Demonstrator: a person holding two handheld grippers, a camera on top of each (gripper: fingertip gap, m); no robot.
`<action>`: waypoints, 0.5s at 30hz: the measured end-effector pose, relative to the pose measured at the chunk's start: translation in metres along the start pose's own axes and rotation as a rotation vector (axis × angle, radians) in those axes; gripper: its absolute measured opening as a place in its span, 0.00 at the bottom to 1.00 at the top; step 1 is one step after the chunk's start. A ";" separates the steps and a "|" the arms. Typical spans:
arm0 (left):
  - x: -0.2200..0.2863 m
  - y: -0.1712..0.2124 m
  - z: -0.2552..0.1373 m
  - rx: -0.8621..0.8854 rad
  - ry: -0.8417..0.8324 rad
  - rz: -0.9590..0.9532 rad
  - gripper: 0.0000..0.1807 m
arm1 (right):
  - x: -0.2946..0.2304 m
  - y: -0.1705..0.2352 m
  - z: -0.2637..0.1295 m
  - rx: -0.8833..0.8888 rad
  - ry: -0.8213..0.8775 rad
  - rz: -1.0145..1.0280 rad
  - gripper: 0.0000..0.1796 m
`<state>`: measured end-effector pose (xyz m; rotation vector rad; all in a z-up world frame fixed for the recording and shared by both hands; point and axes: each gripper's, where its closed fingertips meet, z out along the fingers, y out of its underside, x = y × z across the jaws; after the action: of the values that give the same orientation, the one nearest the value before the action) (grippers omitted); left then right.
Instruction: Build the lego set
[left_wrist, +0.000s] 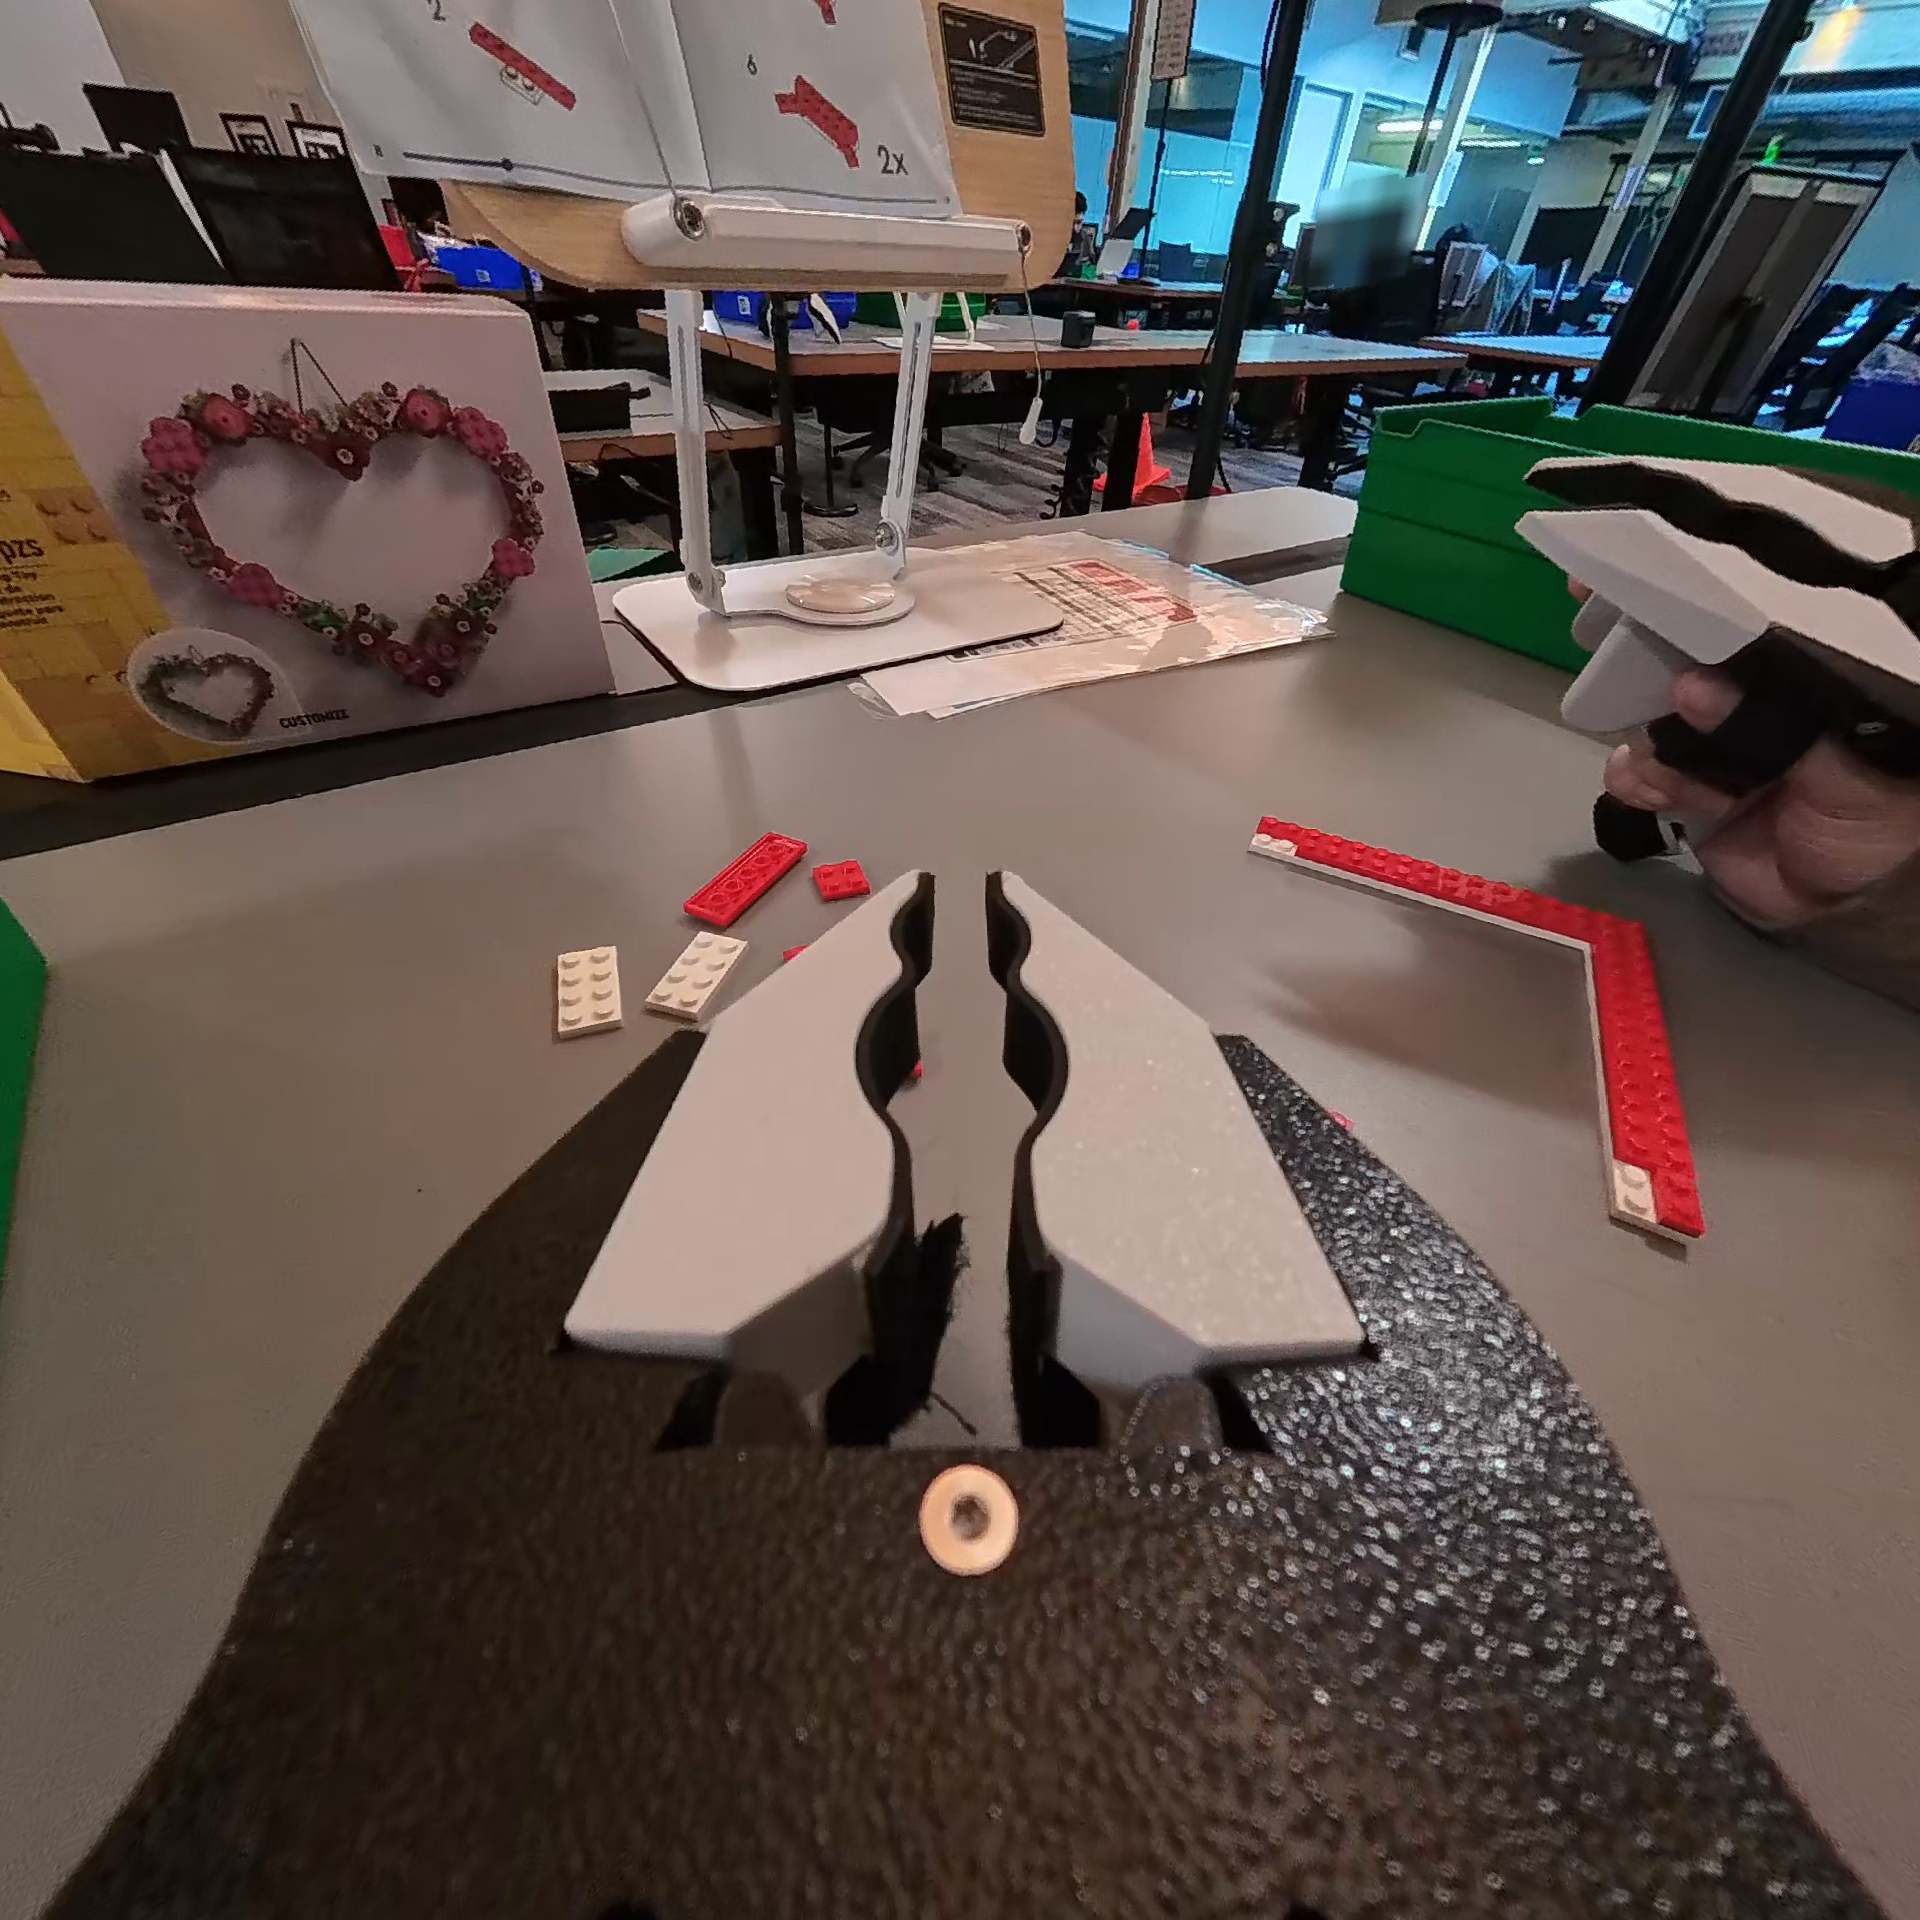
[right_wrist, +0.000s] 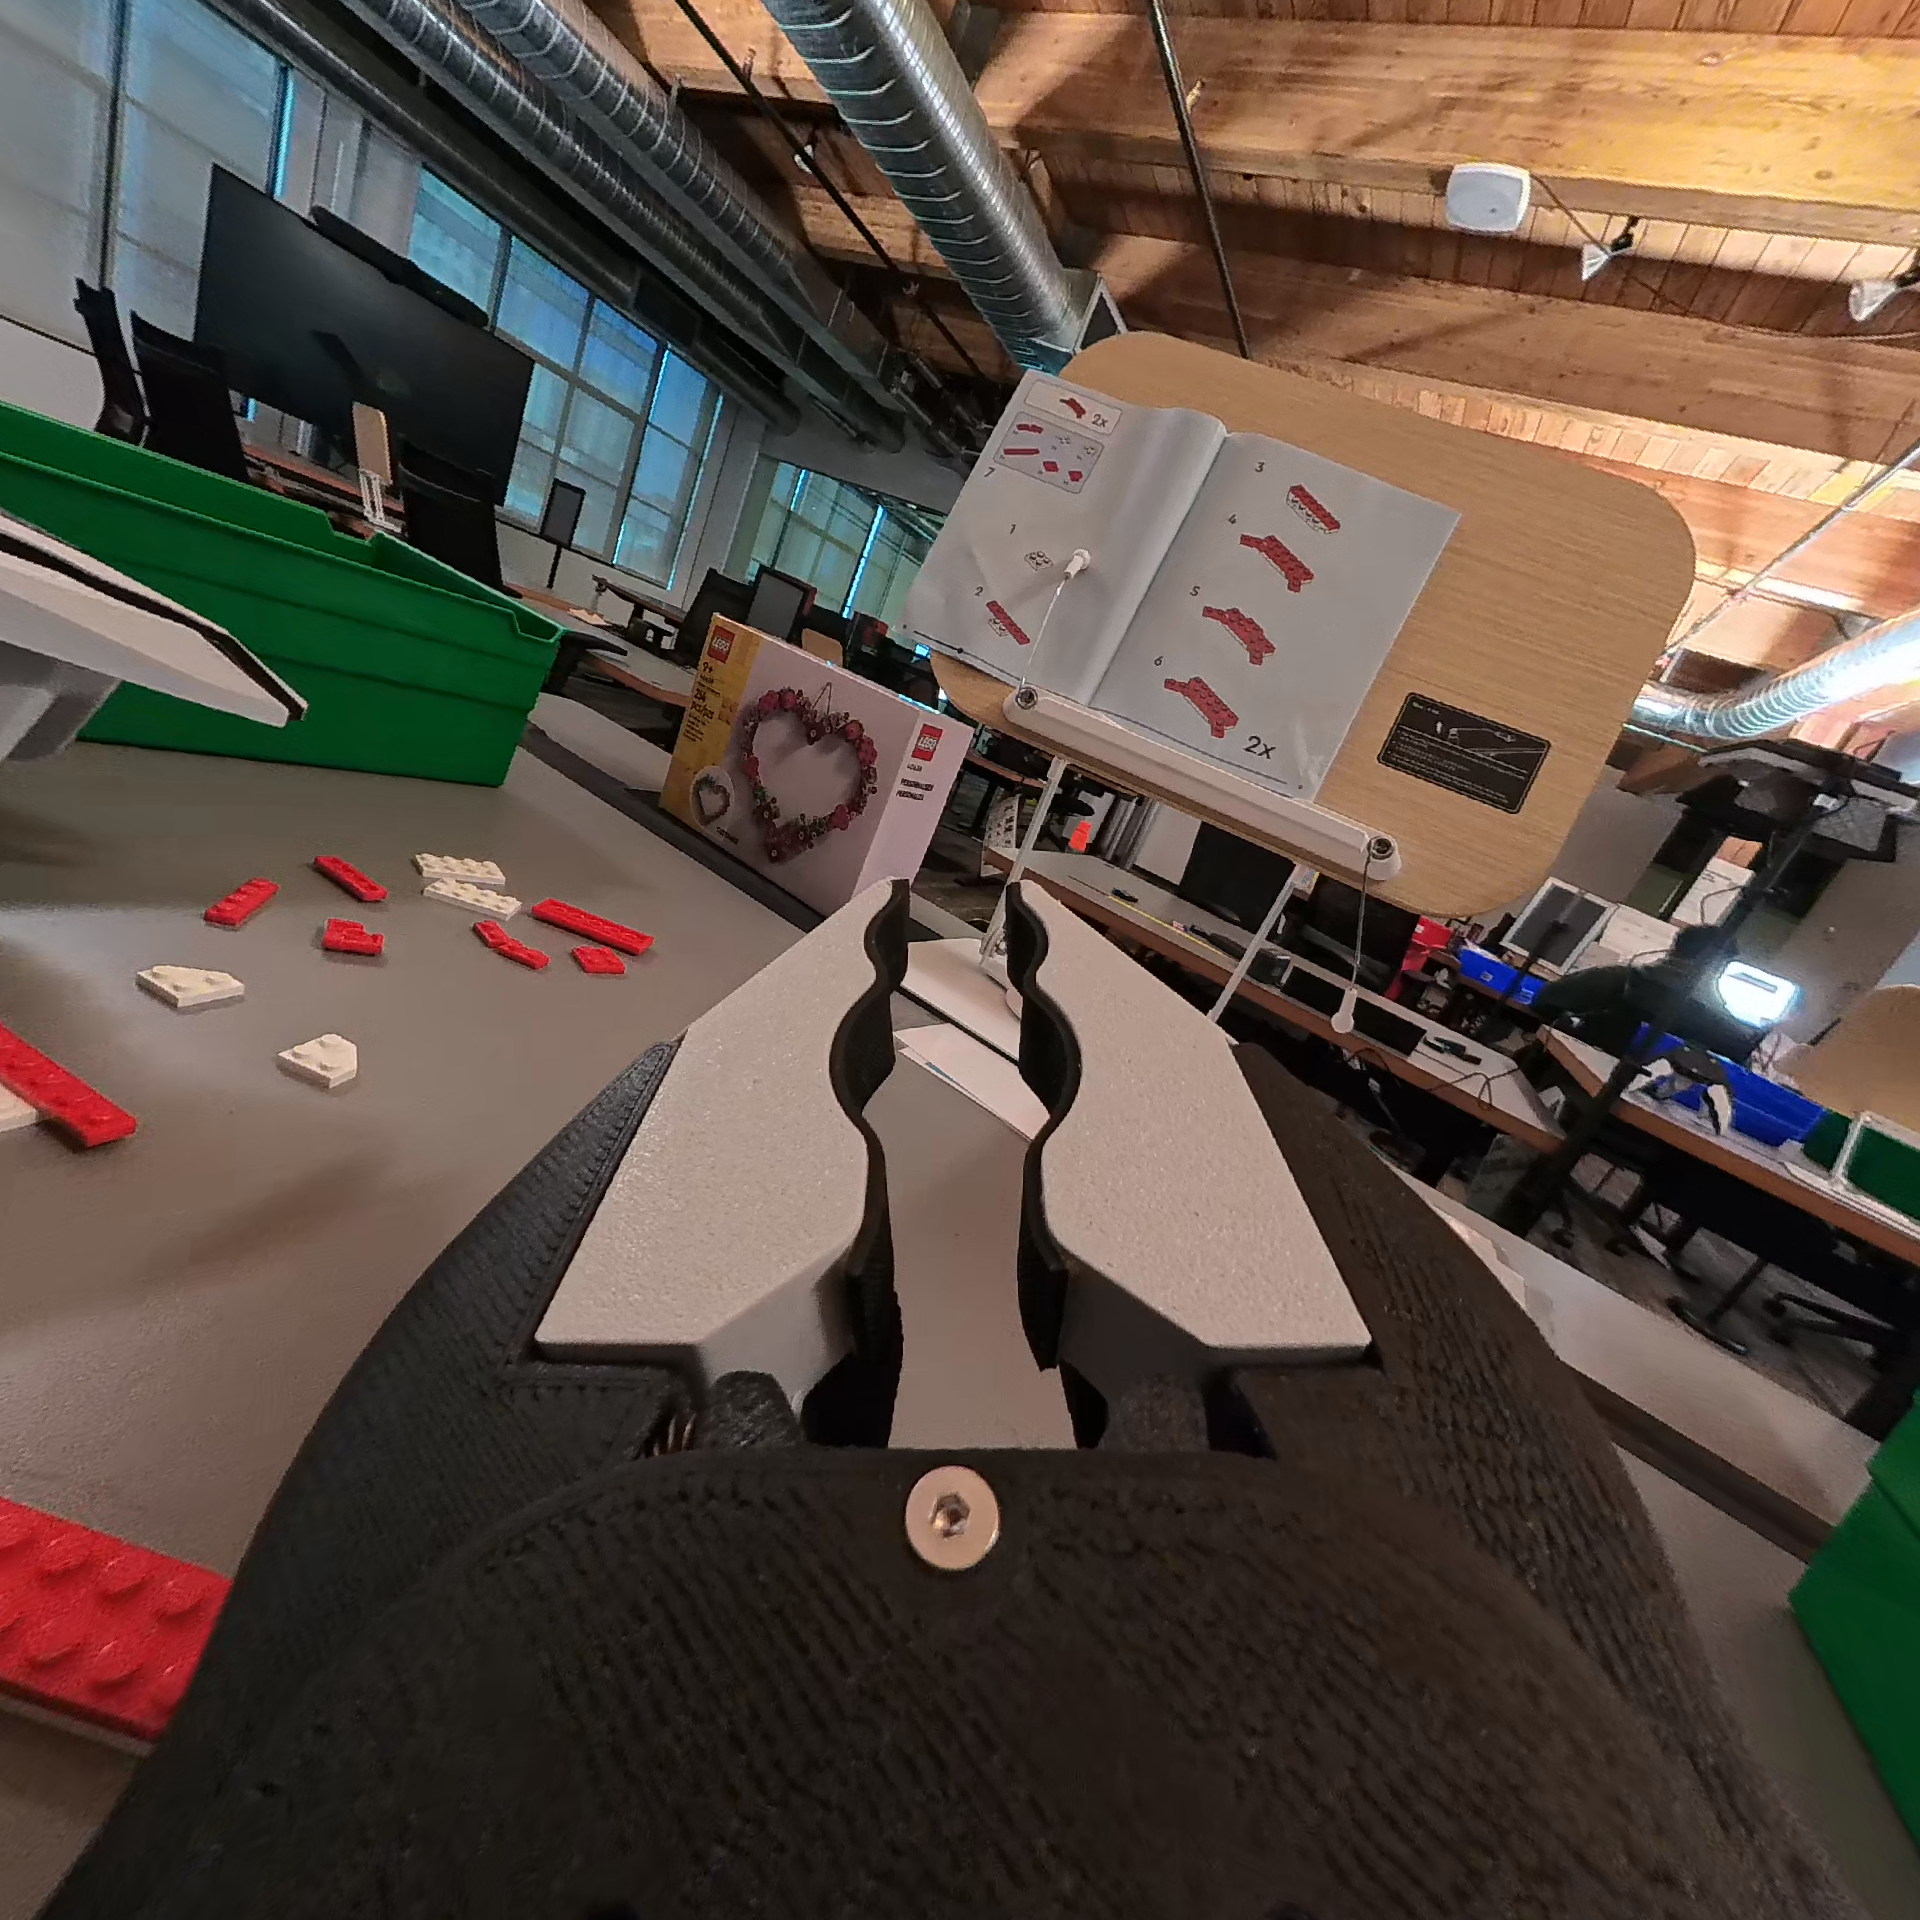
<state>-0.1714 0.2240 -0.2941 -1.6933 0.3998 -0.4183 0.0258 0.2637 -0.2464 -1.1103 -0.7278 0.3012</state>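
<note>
An L-shaped red assembly (left_wrist: 1642, 1039) with white plates under it lies on the grey table (left_wrist: 1143, 810) at the right; its end shows in the right wrist view (right_wrist: 94, 1631). Loose pieces lie ahead of my left gripper (left_wrist: 958, 883): a long red plate (left_wrist: 745, 878), a small red plate (left_wrist: 840, 879) and two white plates (left_wrist: 589, 990). The left gripper is slightly open, empty and low over the table. My right gripper (right_wrist: 956, 894) is open, empty, raised and tilted. It shows at the right of the left wrist view (left_wrist: 1714, 551), held by a hand. Scattered red plates (right_wrist: 592, 927) and white wedges (right_wrist: 190, 984) lie to its left.
The set's box (left_wrist: 312, 520) stands at the back left. A book stand (left_wrist: 831, 623) holds the open instruction booklet (right_wrist: 1174, 592). A plastic bag on papers (left_wrist: 1122, 613) lies beside the stand. Green bins stand at the back right (left_wrist: 1455, 520) and at the near right edge (right_wrist: 1870, 1621). One gripper's finger ends stand about 20 centimetres off the other's. From the left gripper's tips to the long red plate (left_wrist: 745, 878) is close to 15 centimetres. It is also in sight in the right wrist view (right_wrist: 592, 927). From my right tips it is roughly 15 centimetres to the L-shaped red assembly (left_wrist: 1642, 1039); from my left, 20 centimetres. It is also in sight in the right wrist view (right_wrist: 51, 1651).
</note>
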 end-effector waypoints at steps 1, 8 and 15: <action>0.000 0.000 0.000 -0.001 0.000 0.000 0.04 | 0.000 0.000 0.000 0.000 -0.001 -0.001 0.09; 0.000 0.001 0.001 -0.010 0.001 -0.001 0.04 | -0.001 0.000 0.000 -0.002 -0.004 -0.004 0.09; -0.001 0.001 0.001 -0.010 0.006 -0.015 0.04 | -0.002 0.001 0.000 -0.004 -0.007 -0.002 0.09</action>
<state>-0.1714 0.2249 -0.2954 -1.7062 0.3947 -0.4330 0.0248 0.2631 -0.2475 -1.1132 -0.7359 0.3017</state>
